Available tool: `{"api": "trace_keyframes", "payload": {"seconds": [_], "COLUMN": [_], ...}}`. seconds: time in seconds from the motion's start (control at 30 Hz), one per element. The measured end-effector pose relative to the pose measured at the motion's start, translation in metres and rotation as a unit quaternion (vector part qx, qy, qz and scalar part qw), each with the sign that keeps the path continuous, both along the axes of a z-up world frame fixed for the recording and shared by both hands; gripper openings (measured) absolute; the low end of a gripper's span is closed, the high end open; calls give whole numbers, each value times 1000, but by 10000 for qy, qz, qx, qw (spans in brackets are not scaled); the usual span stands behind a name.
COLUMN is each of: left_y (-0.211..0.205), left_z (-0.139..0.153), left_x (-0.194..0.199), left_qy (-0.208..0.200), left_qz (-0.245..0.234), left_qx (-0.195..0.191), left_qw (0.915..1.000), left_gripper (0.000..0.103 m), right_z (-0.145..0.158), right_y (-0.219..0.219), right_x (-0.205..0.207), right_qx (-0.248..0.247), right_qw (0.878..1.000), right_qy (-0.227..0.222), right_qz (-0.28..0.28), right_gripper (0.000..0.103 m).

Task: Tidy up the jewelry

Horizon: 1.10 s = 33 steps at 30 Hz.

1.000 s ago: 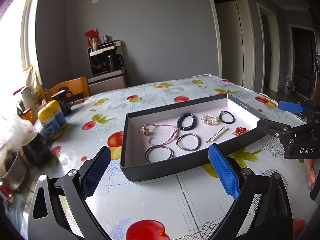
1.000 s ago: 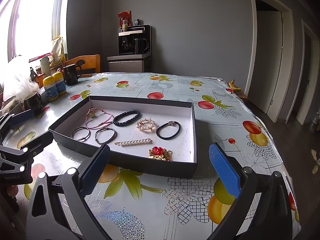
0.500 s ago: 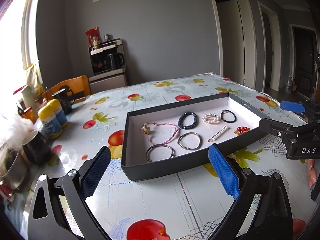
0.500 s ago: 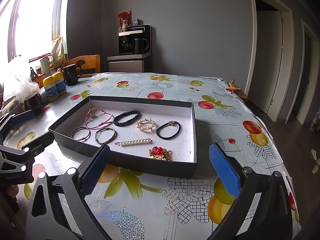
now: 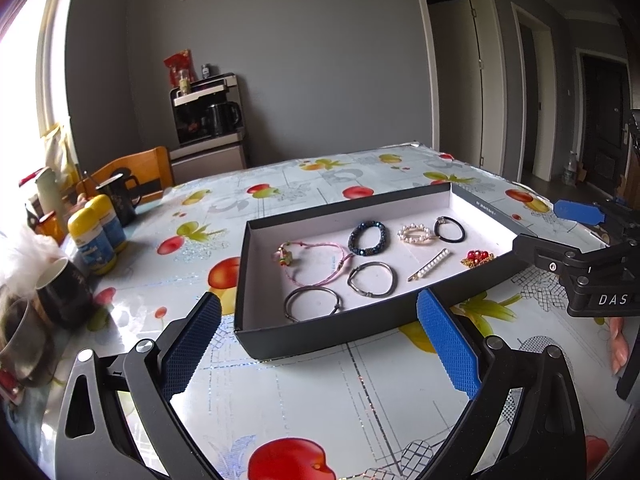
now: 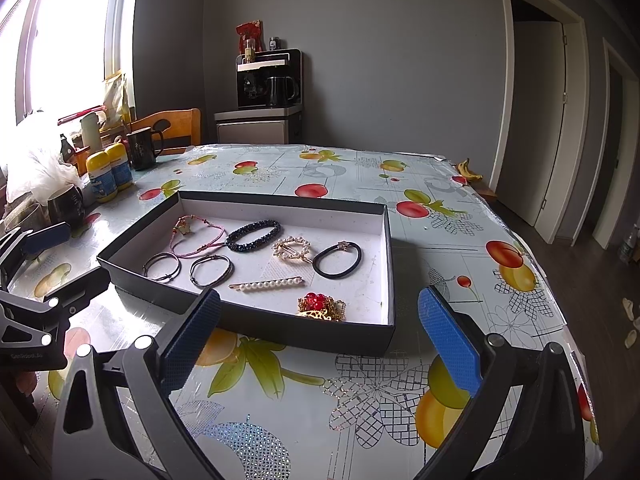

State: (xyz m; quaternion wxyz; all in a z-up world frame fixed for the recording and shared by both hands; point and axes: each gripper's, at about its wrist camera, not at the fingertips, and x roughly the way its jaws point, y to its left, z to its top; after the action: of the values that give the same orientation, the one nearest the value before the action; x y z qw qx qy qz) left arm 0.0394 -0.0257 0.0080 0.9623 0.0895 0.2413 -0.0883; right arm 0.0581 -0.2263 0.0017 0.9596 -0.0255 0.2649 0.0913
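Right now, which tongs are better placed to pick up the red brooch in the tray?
Probably right. The red brooch lies in the tray corner nearest the right tongs, which are open. The left tongs, also open, face the bangle end.

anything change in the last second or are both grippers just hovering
Almost nothing. The left hand-held gripper and right hand-held gripper stay open and empty near the tray, with only a slight camera drift. All the jewelry, including the pearl hair clip, lies where it was.
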Motion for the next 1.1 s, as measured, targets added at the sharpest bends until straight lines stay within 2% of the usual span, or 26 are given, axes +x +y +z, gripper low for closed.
{"api": "trace_keyframes", "payload": {"seconds": [0.57,0.73,0.87,0.93,1.03,1.1], "left_y": [3,29,81,102,126,140], "left_z": [-1,8,19,16,2,-11], "left_x": [3,6,27,44,65,77], "left_qy": [92,329,731,895,1156,1481], "left_qz": [66,262,848,1192,1469,1508], "left_qx": [1,140,4,237,369,149], "left_qw": [9999,9990,9937,9885,9817,9773], "left_gripper": [100,100,100,100,100,100], "right_z": [0,0,10,13,7,-4], "right_y": [-1,-20,-62,-91,-130,-148], "right_x": [0,0,3,9,23,32], "right_qx": [14,184,153,224,284,307], "right_qw": [10000,9997,9982,9954,9873,9809], "right_qy": [19,139,104,169,560,835], "right_qz": [2,-110,-563,-916,-1460,-1728], "right_gripper": [98,98,98,98,98,98]}}
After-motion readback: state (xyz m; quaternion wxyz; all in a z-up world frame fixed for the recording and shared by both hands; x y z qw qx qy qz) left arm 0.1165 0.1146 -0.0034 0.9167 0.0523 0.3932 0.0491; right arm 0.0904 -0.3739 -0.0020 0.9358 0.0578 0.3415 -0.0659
